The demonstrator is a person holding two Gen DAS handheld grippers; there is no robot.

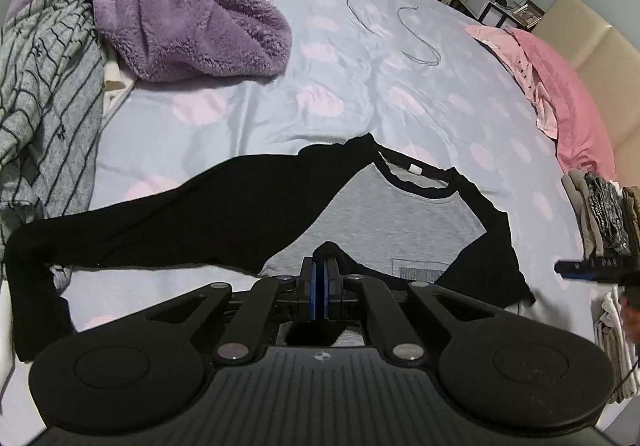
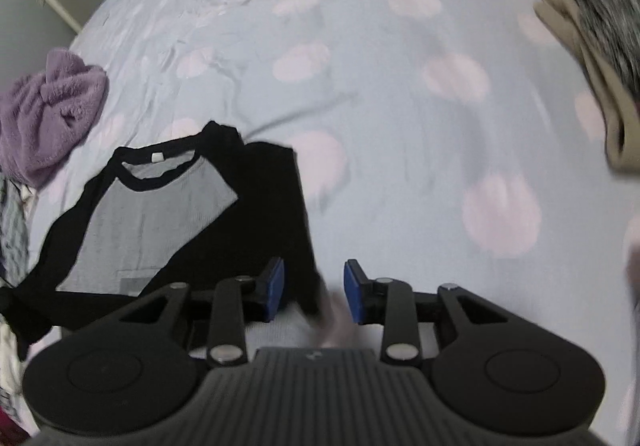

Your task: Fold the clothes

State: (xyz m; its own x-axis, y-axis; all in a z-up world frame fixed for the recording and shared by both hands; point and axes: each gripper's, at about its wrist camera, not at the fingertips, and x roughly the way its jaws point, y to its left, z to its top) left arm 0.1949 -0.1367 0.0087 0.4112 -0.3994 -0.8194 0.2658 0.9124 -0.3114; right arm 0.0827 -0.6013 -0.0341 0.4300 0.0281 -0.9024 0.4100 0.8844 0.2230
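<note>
Both wrist cams look steeply down, close over bed; both share raglan shirt.

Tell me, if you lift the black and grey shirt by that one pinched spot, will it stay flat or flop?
Probably flop: the shirt looks thin, and its long sleeve already bends limply. It likely hangs in folds from the left gripper.

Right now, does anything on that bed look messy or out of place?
Yes. A thin wire lies looped loose on the bedsheet, far from any clothes. The purple fleece sits in a crumpled heap. The shirt has one black sleeve stretched sideways, unfolded.
</note>
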